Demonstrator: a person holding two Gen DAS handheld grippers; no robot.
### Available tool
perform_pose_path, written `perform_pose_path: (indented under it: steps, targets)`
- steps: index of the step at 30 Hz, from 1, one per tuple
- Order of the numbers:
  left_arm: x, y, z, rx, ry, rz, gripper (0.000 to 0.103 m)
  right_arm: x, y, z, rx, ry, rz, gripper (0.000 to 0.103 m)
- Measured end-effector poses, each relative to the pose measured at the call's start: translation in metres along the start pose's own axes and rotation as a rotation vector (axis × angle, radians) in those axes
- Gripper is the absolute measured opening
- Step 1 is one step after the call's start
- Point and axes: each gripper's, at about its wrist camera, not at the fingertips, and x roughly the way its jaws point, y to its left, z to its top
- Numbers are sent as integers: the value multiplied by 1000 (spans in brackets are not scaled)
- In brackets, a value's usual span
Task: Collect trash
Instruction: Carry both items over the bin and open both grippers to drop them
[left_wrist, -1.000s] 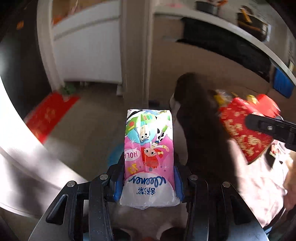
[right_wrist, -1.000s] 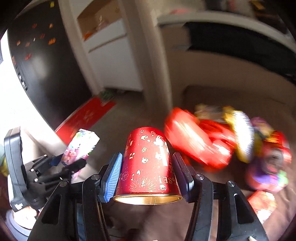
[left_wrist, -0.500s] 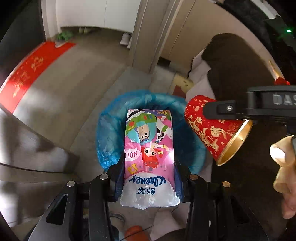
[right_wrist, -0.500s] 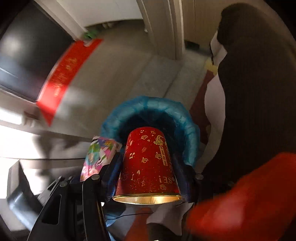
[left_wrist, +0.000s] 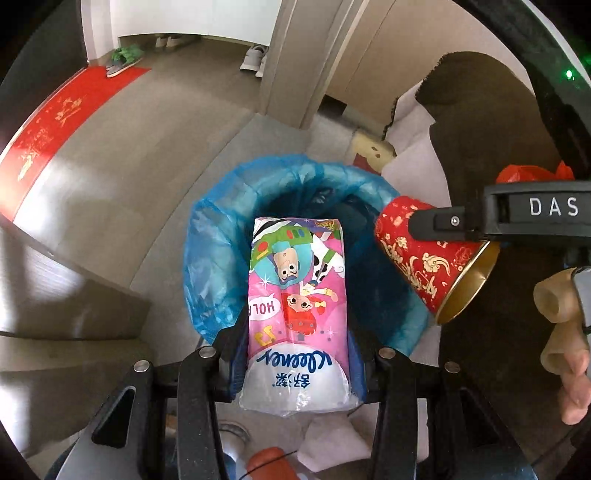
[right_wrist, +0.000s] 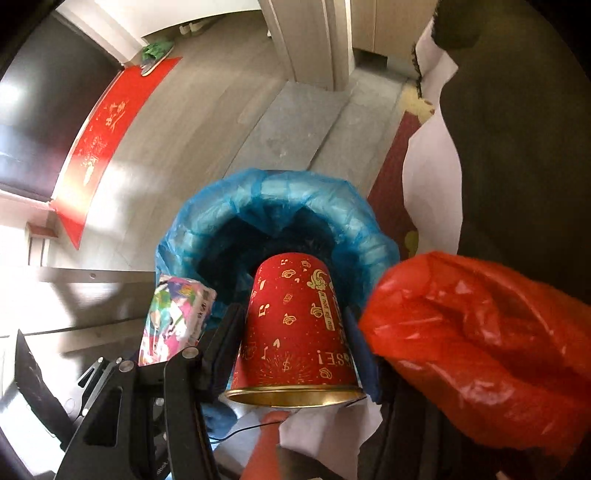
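- Tissue pack (left_wrist: 297, 310) is clamped in left gripper (left_wrist: 297, 354), over blue-lined bin (left_wrist: 207, 258).
- Red paper cup (right_wrist: 295, 332) is clamped in right gripper (right_wrist: 295, 343), base toward bin.
- Red plastic bag (right_wrist: 480, 339) is seen just beside the cup.

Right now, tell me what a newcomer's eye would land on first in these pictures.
The bright pink cartoon tissue pack, clamped in the left tongs, hangs right over the blue-lined trash bin. Beside it, the right tongs grip a red and gold paper cup, base toward the bin, with a red plastic bag crowding the right.
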Motion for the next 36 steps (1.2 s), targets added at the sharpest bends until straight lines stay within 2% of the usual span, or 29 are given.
perform_pose_path:
  steps: [6,12,18,22,25,30,33,36]
  targets:
    - [6,-3,-1,6,23,-10,46,7,0,0,13,30,33,53]
    - [9,-4,-5,4,31,-20,46,2,-2,0,20,6,5,53]
    - [10,-5,-3,2,28,2,47,0,-1,0,8,-15,-9,53]
    - [6,-8,0,30,14,0,48,-4,1,0,-17,-41,-29,55]
    - [4,-11,3,44,14,-21,48,-7,1,0,-21,-52,-21,55]
    - [6,-7,7,37,39,-109,49,-10,1,-1,-21,-55,9,56]
    - [6,-3,8,7,36,-111,49,-7,0,-2,-17,-28,38,56]
    - [3,-7,8,48,21,-39,50,-3,-1,-3,6,-8,43,56]
